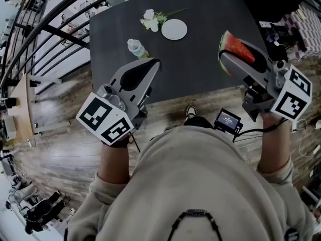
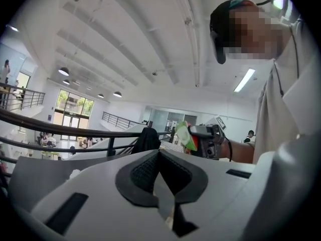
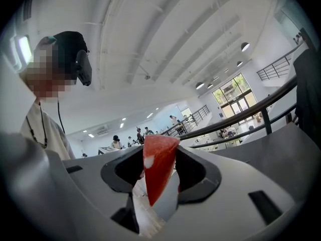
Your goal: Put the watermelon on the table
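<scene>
Stretching ahead of both claws: a dark table [image 1: 200, 69]; its near edge lies below their tips.
Person: wears a pale sweatshirt [image 1: 200, 185] and stands behind the claws, one in each hand.
Left claw [image 1: 152, 64]: pressed together with nothing between the pads. In its own view [image 2: 159, 155] the dark pads meet at the tip.
Right claw [image 1: 226, 51]: pinching a watermelon slice [image 1: 239, 48]. In its own view [image 3: 159, 154] the pads stand either side of the red wedge and press on it.
Watermelon slice: sits between the right claw's pads [image 3: 158, 159], red flesh showing, with the green rind at the outer end past the tips. It is seen over the table's near right part. From the left claw's view it sticks out of the other claw [image 2: 184, 137].
Plate [image 1: 174, 29]: white, on the table well ahead of the left claw and a little to its right.
Flowers [image 1: 152, 20]: white, just beside the plate on the side away from the right claw.
Bottle [image 1: 136, 48]: clear plastic, on the table just ahead of the left claw's tip.
</scene>
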### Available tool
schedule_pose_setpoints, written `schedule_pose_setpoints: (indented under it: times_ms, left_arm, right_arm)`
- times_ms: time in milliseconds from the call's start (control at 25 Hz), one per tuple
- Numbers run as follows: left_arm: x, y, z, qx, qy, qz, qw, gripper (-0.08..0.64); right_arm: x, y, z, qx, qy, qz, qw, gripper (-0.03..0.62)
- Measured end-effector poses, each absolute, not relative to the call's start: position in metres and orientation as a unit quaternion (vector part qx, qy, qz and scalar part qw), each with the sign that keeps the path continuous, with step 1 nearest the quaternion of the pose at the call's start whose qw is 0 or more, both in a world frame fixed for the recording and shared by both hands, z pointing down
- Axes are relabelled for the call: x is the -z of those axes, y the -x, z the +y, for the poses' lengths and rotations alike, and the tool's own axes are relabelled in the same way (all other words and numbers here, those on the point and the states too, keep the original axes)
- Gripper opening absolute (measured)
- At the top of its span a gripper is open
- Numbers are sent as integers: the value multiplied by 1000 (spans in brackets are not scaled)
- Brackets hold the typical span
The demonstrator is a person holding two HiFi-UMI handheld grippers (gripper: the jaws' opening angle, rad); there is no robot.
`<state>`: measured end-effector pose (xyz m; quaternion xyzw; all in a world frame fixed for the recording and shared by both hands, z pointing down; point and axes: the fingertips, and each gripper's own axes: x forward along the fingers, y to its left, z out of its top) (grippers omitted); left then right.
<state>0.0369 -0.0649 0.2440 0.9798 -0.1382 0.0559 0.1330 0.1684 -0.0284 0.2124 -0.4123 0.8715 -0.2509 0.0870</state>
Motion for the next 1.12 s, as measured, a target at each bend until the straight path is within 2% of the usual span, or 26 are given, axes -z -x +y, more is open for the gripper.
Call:
schedule_pose_setpoints:
  times_ms: [400,840,1120]
  left_arm:
    - [-253,-98,-69,-75,-981,-113,140,6]
    - [-258,-107,-104,-64,-983,-81,153,8]
    - [-243,-117,-125,-46,-989,-24,138,8]
  right_arm:
    - [-238,-237,-30,270,425,858,101,202]
    - [-236,-240,-52,267,458,843,94,204]
    - [-217,-235,-56,244,500,826,93,203]
